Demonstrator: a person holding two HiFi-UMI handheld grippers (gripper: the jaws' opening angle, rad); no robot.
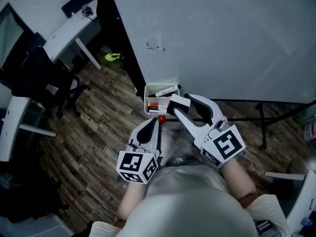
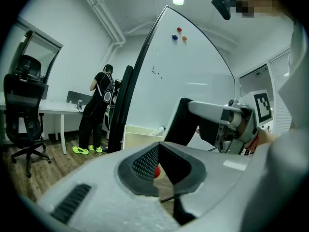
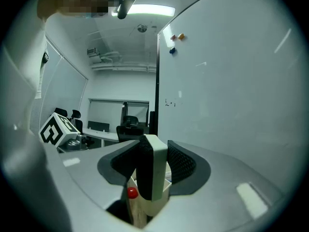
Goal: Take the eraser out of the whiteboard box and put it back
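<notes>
**Eraser** (image 1: 177, 101): white block with a dark felt face, standing on edge between the pads of the right tool (image 1: 181, 105). It is over the right front corner of the box (image 1: 147, 94). Whether it touches the rim cannot be told.

**Right tool:** jaws set fairly wide and clamped on the eraser's two broad faces, pointing at the whiteboard (image 1: 222, 33).

**Left tool** (image 1: 153, 122): jaws together at the tips and empty. It sits just short of the box's front, beside the right tool and apart from it.

**Box:** pale open tray at the whiteboard's lower edge, holding markers (image 1: 166, 90), one white-bodied and lying across the top.

**Red ball** (image 1: 161, 118): small and round, just in front of the box and just beyond the left tool's tips.

**Surroundings:**
- wood-plank floor (image 1: 98, 132)
- black office chair (image 1: 47, 85) to the left
- white table (image 1: 66, 28) beyond the chair
- black stand bars (image 1: 247, 105) under the whiteboard, to the right of the box
- coloured magnets (image 2: 179, 33) high on the whiteboard
- a person in dark clothes (image 2: 99, 112) standing at the far table, well apart from both tools
</notes>
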